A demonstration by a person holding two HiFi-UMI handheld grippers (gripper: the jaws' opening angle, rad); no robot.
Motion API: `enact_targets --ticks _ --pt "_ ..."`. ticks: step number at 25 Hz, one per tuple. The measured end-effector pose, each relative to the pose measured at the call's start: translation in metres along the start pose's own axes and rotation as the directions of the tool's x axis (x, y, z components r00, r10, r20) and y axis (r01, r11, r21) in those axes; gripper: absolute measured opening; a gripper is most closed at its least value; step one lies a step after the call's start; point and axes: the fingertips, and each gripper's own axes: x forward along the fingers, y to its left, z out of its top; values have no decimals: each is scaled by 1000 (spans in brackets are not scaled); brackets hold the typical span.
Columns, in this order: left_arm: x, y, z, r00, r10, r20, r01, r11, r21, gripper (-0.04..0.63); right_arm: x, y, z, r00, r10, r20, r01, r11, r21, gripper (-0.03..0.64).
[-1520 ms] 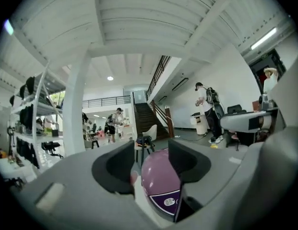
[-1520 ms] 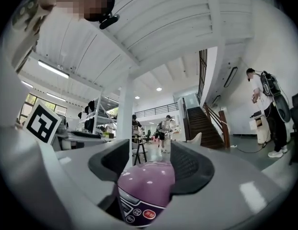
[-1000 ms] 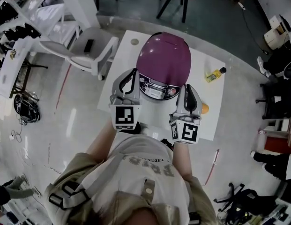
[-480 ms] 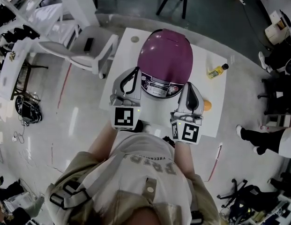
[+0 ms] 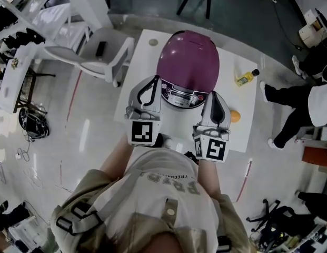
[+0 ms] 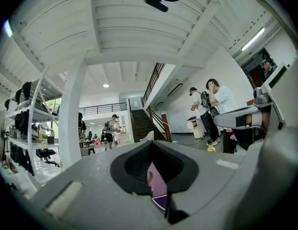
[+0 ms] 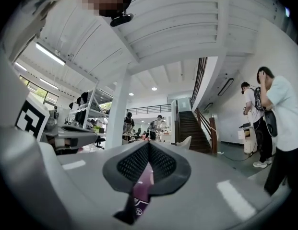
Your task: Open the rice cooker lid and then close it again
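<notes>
Jaws are sitting together, empty, on left gripper (image 5: 151,81) and right gripper (image 5: 213,95); nothing's changing, glossy purple domed rice cooker (image 5: 187,59) staying closed, opening probably pending.

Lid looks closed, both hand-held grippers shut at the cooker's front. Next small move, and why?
Probably ease the right hand-held gripper in toward the front edge of the purple lid, above the control panel, to feel for the release. The lid is down; both it and the left hand-held gripper flank the panel with jaws together, empty. The release itself isn't clear here.
</notes>
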Motion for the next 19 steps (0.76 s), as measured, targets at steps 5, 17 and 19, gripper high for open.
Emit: enact_targets --ticks 5,17,19 --pt "0 -5 1 1000 -15 6 15 1000 20 9 0 5 2 1000 6 2 -6 999 -37 0" --pt "3 -6 0 1000 -24 8 24 999 29 9 2 6 2 1000 8 -4 -9 997 -79 0" --pt "4 -6 -2 1000 -26 3 26 999 32 9 3 6 1 1000 9 -3 -9 997 -83 0"
